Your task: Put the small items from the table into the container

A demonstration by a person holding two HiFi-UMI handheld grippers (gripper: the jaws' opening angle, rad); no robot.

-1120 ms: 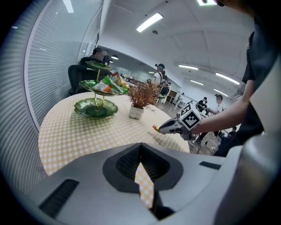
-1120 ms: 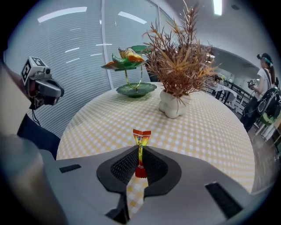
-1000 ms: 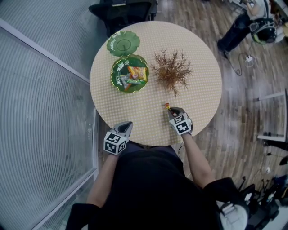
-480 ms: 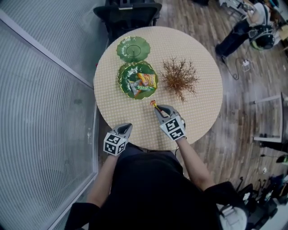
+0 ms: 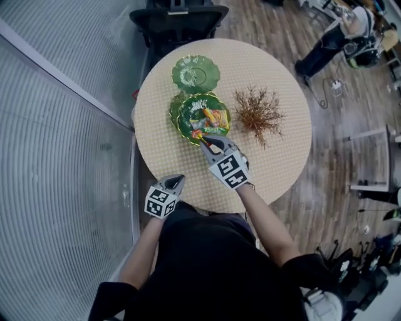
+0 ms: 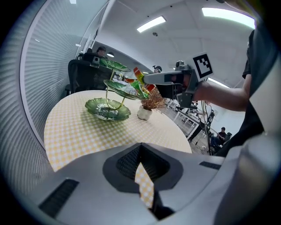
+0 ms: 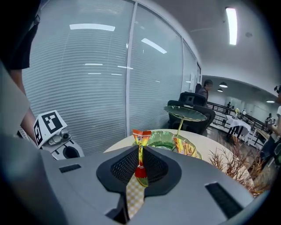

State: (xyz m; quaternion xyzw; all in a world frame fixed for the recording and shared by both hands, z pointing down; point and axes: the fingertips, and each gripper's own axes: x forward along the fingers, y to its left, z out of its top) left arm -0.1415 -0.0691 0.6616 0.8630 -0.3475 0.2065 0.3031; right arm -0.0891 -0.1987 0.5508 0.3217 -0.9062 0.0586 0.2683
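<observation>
A green leaf-shaped tiered dish stand [image 5: 195, 73] rises at the table's far left, and its middle dish [image 5: 188, 119] holds several bright snack packets. My right gripper [image 5: 204, 142] hovers at that dish's near rim, shut on a small red and yellow wrapped candy [image 5: 198, 135]. In the right gripper view the candy [image 7: 140, 149] stands upright between the jaws, with the stand [image 7: 173, 140] just beyond. My left gripper [image 5: 175, 180] is shut and empty at the table's near edge. From the left gripper view, the right gripper [image 6: 163, 78] carries the candy [image 6: 140, 81] beside the stand [image 6: 108, 109].
A dried brown plant [image 5: 258, 113] in a white pot stands right of the stand on the round checked table [image 5: 279, 166]. A black chair [image 5: 178, 17] is behind the table. A glass wall with blinds runs along the left. A person [image 5: 338, 34] is at the far right.
My right gripper has lifted the candy off the table and carried it left and away, from in front of the plant to the stand's middle dish. The left gripper stays by the near edge.
</observation>
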